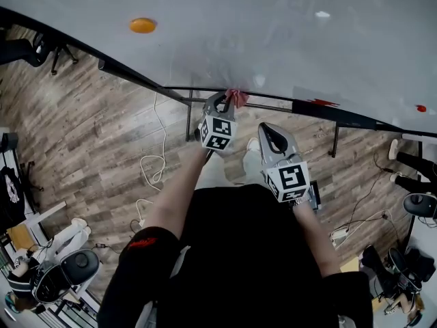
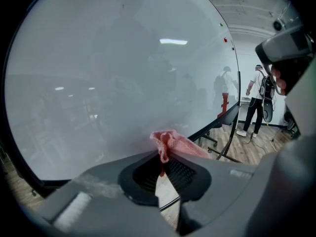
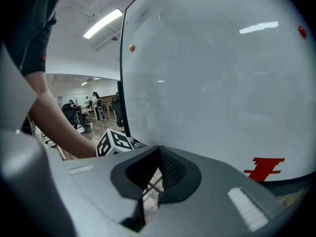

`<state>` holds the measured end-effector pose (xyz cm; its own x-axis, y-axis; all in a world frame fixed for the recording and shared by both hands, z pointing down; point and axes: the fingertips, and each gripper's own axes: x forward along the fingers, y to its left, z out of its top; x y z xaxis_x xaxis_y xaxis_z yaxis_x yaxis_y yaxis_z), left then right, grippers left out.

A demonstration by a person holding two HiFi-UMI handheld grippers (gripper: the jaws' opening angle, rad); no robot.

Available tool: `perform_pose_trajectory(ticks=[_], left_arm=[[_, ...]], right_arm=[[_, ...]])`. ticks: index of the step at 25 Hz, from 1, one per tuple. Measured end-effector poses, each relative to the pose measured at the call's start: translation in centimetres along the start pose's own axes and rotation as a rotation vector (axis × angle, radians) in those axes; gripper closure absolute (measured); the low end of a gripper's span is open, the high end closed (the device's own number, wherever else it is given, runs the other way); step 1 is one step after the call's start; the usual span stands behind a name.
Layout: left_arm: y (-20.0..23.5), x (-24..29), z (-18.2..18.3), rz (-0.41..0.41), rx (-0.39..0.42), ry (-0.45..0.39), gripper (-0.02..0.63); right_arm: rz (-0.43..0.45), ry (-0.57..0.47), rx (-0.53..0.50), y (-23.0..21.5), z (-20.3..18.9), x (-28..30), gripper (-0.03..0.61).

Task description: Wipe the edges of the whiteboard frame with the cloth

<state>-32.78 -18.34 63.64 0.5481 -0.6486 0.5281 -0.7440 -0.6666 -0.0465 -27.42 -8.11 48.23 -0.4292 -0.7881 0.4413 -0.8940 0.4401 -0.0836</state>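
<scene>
The large whiteboard [image 1: 273,26] has a black frame [image 1: 136,75] along its lower edge. My left gripper [image 1: 224,98] is shut on a small pink cloth [image 1: 237,97], which it holds right at the lower frame rail. In the left gripper view the cloth [image 2: 170,141] sticks out from the pinched jaws of the left gripper [image 2: 160,153] just in front of the board [image 2: 123,73]. My right gripper [image 1: 266,128] hangs lower and to the right, shut with nothing in it. The right gripper [image 3: 159,148] points at the board [image 3: 222,83], short of touching it.
An orange magnet [image 1: 143,25] and a red magnet [image 1: 420,108] sit on the board. A black tray with a red mark [image 1: 324,103] runs along the lower right frame. Board legs [image 1: 189,118], cables [image 1: 156,161], office chairs [image 1: 65,268] and a standing person [image 2: 256,102] are around.
</scene>
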Motion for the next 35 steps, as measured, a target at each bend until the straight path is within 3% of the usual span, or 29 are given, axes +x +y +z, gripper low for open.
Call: perform_pose_trajectory(ticks=[21,35], left_arm=[[3.7,-2.0,-1.2,-0.04,0.036,-0.012,0.592],[6.7,-3.3,-2.3,-0.024,0.025,-0.011,0.592]], right_arm=[[-0.028,-0.012,0.019,4.3,1.1,3.0,0.577],[-0.041,-0.013,0.018,6.4,1.2,4.1,0.577]])
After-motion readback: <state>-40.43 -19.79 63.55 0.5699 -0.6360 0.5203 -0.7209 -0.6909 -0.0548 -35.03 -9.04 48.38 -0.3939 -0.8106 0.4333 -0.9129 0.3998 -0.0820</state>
